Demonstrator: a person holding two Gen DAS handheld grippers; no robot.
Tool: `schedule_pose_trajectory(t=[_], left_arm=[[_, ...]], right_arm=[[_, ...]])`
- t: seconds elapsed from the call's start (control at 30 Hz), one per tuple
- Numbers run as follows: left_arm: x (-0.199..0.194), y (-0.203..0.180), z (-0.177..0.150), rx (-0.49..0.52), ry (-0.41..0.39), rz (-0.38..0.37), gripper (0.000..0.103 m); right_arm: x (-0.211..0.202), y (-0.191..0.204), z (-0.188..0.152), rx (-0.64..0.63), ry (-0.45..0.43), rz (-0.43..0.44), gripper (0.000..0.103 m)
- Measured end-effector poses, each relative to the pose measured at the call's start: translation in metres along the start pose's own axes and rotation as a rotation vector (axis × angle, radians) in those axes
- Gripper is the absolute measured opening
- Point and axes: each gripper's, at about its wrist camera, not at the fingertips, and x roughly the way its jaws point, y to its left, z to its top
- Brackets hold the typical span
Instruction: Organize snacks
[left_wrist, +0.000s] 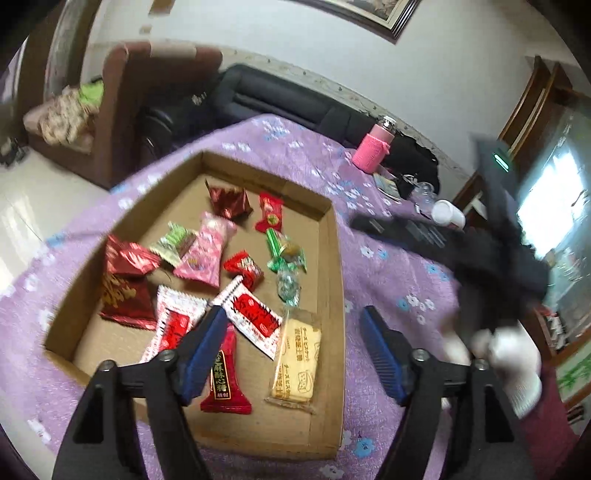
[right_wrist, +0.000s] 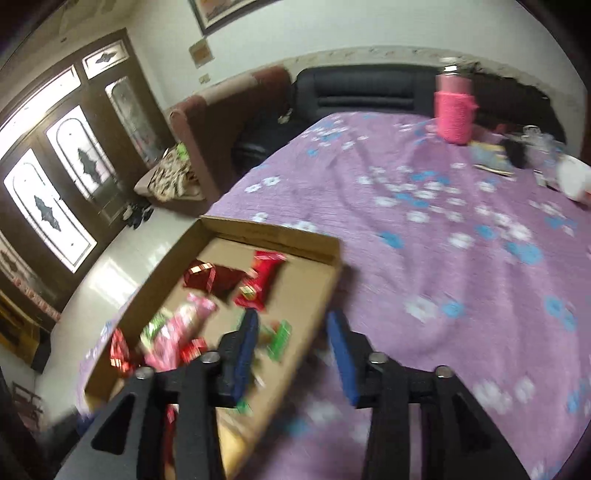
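A shallow cardboard tray (left_wrist: 334, 266) lies on a purple flowered tablecloth (left_wrist: 388, 266) and holds several wrapped snacks. Among them are a yellow biscuit pack (left_wrist: 295, 365), a red-and-white packet (left_wrist: 253, 315), a dark red bag (left_wrist: 125, 295), a pink packet (left_wrist: 207, 251) and green candies (left_wrist: 284, 254). My left gripper (left_wrist: 293, 312) hovers open over the tray's near right part, its pads touching nothing. My right gripper (right_wrist: 292, 315) is open too, astride the tray's right wall (right_wrist: 325, 291), with nothing gripped. The right wrist view is blurred.
A pink bottle (left_wrist: 371, 149) stands at the table's far side beside a white jar (left_wrist: 448, 214) and small dark clutter (right_wrist: 513, 151). A white-gloved hand (left_wrist: 509, 362) holds the other black tool at right. Sofas (left_wrist: 258, 92) sit behind the table.
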Motion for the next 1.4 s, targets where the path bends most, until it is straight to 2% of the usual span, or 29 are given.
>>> schedule_pose_trajectory(t=[0.07, 0.17, 0.3, 0.43, 0.57, 0.8, 1.4], left_arm=[[-0.007, -0.012, 0.0, 0.032, -0.04, 0.063, 0.083], [-0.019, -0.034, -0.003, 0.077, -0.115, 0.228, 0.095], [-0.026, -0.053, -0.005, 0.109, -0.158, 0.309, 0.102], [-0.024, -0.069, -0.008, 0.116, -0.127, 0.329, 0.102], [-0.021, -0.081, -0.012, 0.14, -0.108, 0.342, 0.102], [-0.02, -0.092, -0.017, 0.172, -0.09, 0.345, 0.102], [-0.008, -0.067, -0.017, 0.12, -0.032, 0.308, 0.102]], right_arm=[[-0.023, -0.012, -0.019, 0.032, -0.032, -0.03, 0.049], [-0.051, -0.032, -0.046, 0.11, -0.073, -0.047, 0.05], [-0.074, -0.052, -0.078, 0.189, -0.109, -0.081, 0.053], [-0.082, -0.058, -0.102, 0.225, -0.099, -0.079, 0.053], [-0.088, -0.051, -0.111, 0.186, -0.114, -0.102, 0.054], [-0.092, -0.034, -0.116, 0.123, -0.134, -0.106, 0.062], [-0.076, -0.01, -0.117, 0.063, -0.095, -0.14, 0.064]])
